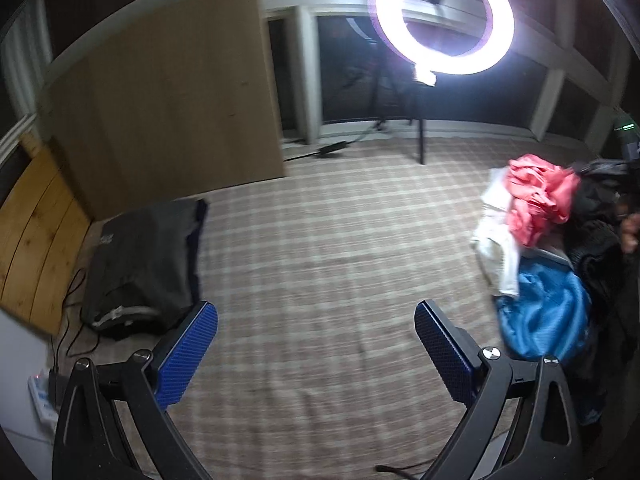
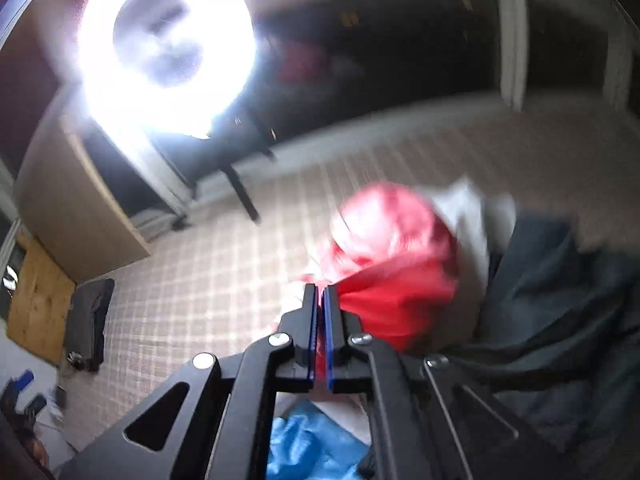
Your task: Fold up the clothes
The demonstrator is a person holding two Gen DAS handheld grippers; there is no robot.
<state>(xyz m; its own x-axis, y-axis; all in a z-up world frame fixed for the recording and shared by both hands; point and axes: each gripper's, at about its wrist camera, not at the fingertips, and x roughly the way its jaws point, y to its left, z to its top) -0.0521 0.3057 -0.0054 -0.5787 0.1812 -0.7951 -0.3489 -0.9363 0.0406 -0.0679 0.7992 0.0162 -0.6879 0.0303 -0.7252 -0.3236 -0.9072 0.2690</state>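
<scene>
A pile of unfolded clothes lies at the right of the checked bed cover (image 1: pixel 320 248): a red garment (image 1: pixel 536 196), a white one (image 1: pixel 496 240), a blue one (image 1: pixel 548 312) and dark ones (image 1: pixel 600 248). My left gripper (image 1: pixel 316 316) is open and empty above the bare cover, left of the pile. My right gripper (image 2: pixel 321 294) is shut on an edge of the red garment (image 2: pixel 384 264), pulling it up from the pile. The white (image 2: pixel 468 216), blue (image 2: pixel 312 444) and dark (image 2: pixel 560 300) garments lie around it. The right wrist view is blurred.
A folded dark grey garment (image 1: pixel 144 264) lies at the cover's left edge, also in the right wrist view (image 2: pixel 86 320). A lit ring light (image 1: pixel 444 16) on a tripod stands beyond the far edge. A wooden panel (image 1: pixel 160 100) stands at back left. Cables (image 1: pixel 68 320) trail at the left.
</scene>
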